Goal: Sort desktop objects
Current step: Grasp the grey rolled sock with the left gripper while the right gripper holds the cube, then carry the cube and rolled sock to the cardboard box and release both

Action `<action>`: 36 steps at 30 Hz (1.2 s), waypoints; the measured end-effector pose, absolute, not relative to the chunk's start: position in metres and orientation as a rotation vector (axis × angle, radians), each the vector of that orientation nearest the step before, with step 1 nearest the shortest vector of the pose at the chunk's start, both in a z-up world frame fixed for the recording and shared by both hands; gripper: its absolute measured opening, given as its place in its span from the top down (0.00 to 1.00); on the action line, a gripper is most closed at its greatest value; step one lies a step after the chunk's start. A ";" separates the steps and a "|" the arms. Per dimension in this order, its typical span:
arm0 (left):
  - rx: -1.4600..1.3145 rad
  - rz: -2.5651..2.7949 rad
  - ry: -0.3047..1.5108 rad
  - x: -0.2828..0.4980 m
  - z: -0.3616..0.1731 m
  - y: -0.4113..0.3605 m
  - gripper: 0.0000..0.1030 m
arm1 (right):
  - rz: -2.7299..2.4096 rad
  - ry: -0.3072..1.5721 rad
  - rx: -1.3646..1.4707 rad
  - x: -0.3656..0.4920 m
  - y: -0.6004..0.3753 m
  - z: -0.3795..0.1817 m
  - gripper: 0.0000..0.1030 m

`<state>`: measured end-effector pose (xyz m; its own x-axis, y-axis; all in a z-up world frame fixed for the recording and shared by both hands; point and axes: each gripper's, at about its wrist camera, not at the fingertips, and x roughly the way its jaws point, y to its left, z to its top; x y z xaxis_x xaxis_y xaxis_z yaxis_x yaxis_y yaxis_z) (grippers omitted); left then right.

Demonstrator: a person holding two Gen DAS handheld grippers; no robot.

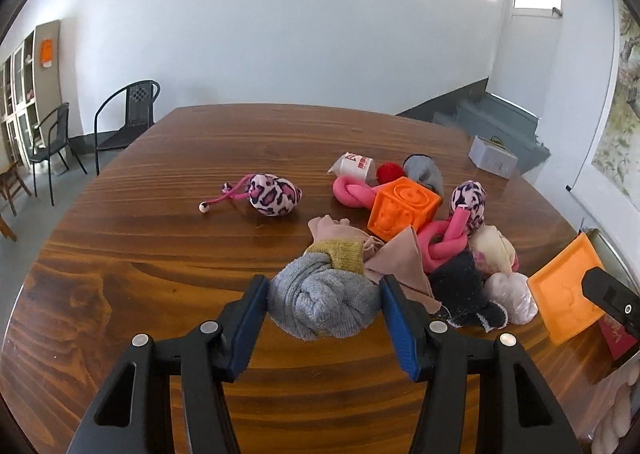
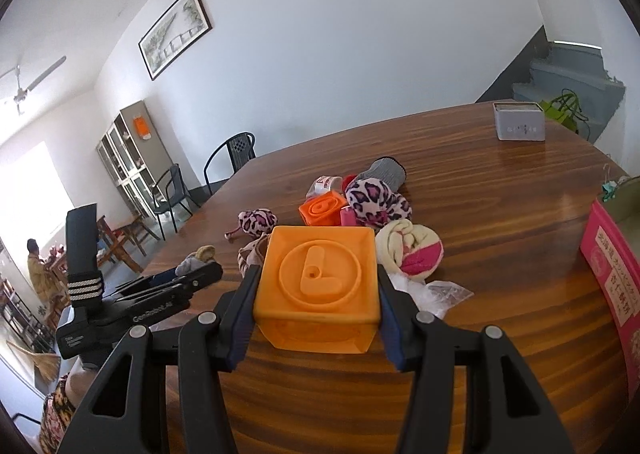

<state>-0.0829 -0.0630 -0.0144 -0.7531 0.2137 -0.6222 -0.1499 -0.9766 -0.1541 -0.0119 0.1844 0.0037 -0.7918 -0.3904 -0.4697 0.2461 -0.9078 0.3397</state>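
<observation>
A rolled grey sock with a yellow cuff [image 1: 320, 306] lies on the wooden table [image 1: 160, 254]. My left gripper [image 1: 325, 281] is shut on it, both blue pads against its sides. My right gripper [image 2: 317, 278] is shut on an orange toy cube [image 2: 316, 266] with a raised "L" on its top face. That cube [image 1: 560, 294] shows tilted at the right edge of the left wrist view. Just beyond is the pile: a second orange cube [image 1: 404, 210], a pink knotted rope [image 1: 444, 242], leopard-print toys [image 1: 470, 200], a dark sock [image 1: 460, 286] and a beige stocking [image 1: 340, 230].
One leopard-print toy [image 1: 274, 194] lies apart to the left. A cream and pink rolled sock [image 2: 412, 250] and a clear bag [image 2: 432, 294] sit right of the held cube. A pink box [image 2: 608, 286] stands at the right edge, a white box [image 2: 519, 121] at the far side. Chairs [image 1: 128, 122] stand beyond the table.
</observation>
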 end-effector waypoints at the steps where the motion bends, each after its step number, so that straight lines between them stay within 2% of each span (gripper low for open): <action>1: -1.003 2.767 -0.143 -0.083 -0.015 -0.063 0.43 | -2.657 -0.389 0.779 -0.012 0.186 0.004 0.45; 12: -0.971 2.777 -0.151 -0.076 -0.012 -0.055 0.43 | -2.673 -0.620 0.741 -0.010 0.229 0.004 0.45; 21: -0.927 2.716 -0.224 -0.050 -0.002 -0.032 0.43 | -2.895 -0.624 0.697 0.022 0.268 0.010 0.45; 36: -0.854 2.529 -0.102 -0.031 0.021 0.073 0.43 | -3.233 -0.658 0.681 0.057 0.393 0.042 0.45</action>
